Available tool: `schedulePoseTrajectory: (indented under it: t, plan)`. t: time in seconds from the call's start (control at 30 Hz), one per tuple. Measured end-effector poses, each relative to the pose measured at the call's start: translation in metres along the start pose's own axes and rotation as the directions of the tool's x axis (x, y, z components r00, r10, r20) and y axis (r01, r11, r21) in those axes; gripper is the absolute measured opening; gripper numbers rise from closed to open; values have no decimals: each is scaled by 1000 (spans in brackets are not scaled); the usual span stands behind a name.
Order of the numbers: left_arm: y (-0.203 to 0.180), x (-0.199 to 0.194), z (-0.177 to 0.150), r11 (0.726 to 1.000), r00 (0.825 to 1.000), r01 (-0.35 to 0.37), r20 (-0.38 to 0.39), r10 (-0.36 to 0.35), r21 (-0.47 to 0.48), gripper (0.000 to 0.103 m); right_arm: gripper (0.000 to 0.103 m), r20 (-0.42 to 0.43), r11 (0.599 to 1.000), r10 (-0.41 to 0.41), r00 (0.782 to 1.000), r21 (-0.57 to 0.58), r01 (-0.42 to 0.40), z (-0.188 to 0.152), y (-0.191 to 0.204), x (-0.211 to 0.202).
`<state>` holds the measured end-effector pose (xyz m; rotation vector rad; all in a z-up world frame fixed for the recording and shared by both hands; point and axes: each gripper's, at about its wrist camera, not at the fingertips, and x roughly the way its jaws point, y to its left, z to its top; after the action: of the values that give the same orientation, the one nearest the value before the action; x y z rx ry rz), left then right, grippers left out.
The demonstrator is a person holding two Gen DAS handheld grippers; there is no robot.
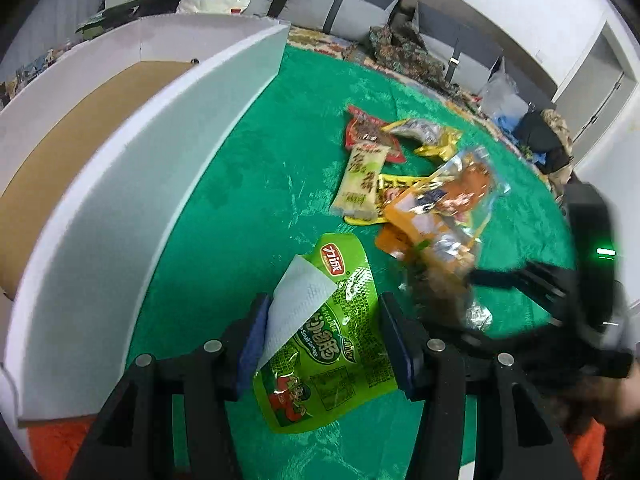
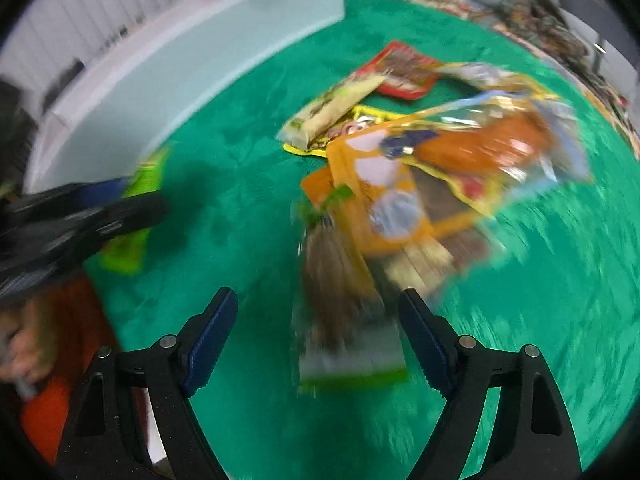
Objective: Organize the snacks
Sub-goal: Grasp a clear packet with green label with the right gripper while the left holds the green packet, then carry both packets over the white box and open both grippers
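My left gripper (image 1: 325,340) is shut on a bright green sausage packet (image 1: 340,344) with a white paper flap, held just above the green cloth (image 1: 240,200). A white box (image 1: 160,160) with a brown cardboard floor stands to its left. My right gripper (image 2: 316,304) is open and points down at a blurred brown packet (image 2: 340,312) with a green end, which lies between its fingers with room on both sides. Beyond it is a pile: an orange packet (image 2: 384,200), a clear orange bag (image 2: 492,148), a cream packet (image 2: 332,108) and a red packet (image 2: 404,68).
A grey sofa (image 1: 340,4) with cushions runs along the back, with a heap of patterned cloth (image 1: 404,48) and bags on the floor in front of it. A person's orange sleeve (image 2: 52,400) is at the lower left in the right wrist view. The whole right wrist view is blurred.
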<state>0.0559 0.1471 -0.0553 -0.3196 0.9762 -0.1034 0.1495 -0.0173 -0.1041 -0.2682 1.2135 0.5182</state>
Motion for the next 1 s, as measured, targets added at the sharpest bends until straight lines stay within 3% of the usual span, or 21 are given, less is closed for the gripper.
schedulePoseTrajectory:
  t: [0.03,0.1,0.23,0.33,0.37,0.4,0.47,0.5,0.57,0.6,0.67,0.7,0.77,0.8,0.87,0.9,1.0]
  plan:
    - [-1,-4,1,1000,1000,5,6,-5,1,54,84,-2,998,-48,999,-37,48,7,6,6]
    - [-3,-14,1,1000,1000,15,19,-15,10,54,48,-22,988,-118,993,-105,115,12,14,8]
    - [4,-30,5,999,999,38,39,-37,-15,54,44,-86,995,-68,994,-76,62,6,7,3]
    - [10,-40,13,997,997,59,60,-57,-41,54,32,-55,997,46,997,70,-43,0,-13,-12]
    - [12,-44,16,997,996,64,68,-61,-45,54,11,-37,993,66,997,100,-62,-1,-17,-16]
    - [14,-46,17,997,995,66,74,-63,-46,54,5,6,982,101,995,161,-100,-3,-27,-27]
    - [16,-50,20,997,995,60,83,-56,-44,54,5,19,973,118,993,198,-120,-4,-38,-33]
    - [17,-52,21,998,995,55,87,-52,-41,54,10,7,977,97,995,189,-96,-6,-40,-33]
    - [18,-55,20,998,994,49,95,-45,-40,54,20,-13,964,129,992,238,-123,-4,-45,-26]
    - [19,-56,19,998,994,49,98,-45,-42,54,44,-18,948,154,988,283,-143,-8,-47,-26]
    - [18,-57,17,998,994,53,98,-49,-45,54,70,-21,946,135,991,301,-122,-5,-44,-20]
    - [17,-56,16,998,994,52,94,-48,-42,54,70,-45,966,65,997,253,-51,-3,-33,-14]
    - [15,-53,15,998,995,45,86,-42,-36,54,72,-107,983,6,994,183,14,1,-18,4]
    - [15,-53,15,998,996,44,83,-40,-36,54,72,-115,991,-79,990,97,90,2,-3,10]
    - [18,-54,14,998,996,44,81,-41,-44,54,65,-110,987,-160,981,-4,161,2,12,16]
    - [20,-55,13,998,996,43,82,-39,-47,54,45,-91,987,-162,983,-36,160,2,17,14]
    - [24,-56,12,998,996,39,85,-34,-58,54,35,-119,995,-96,988,-5,96,1,14,7]
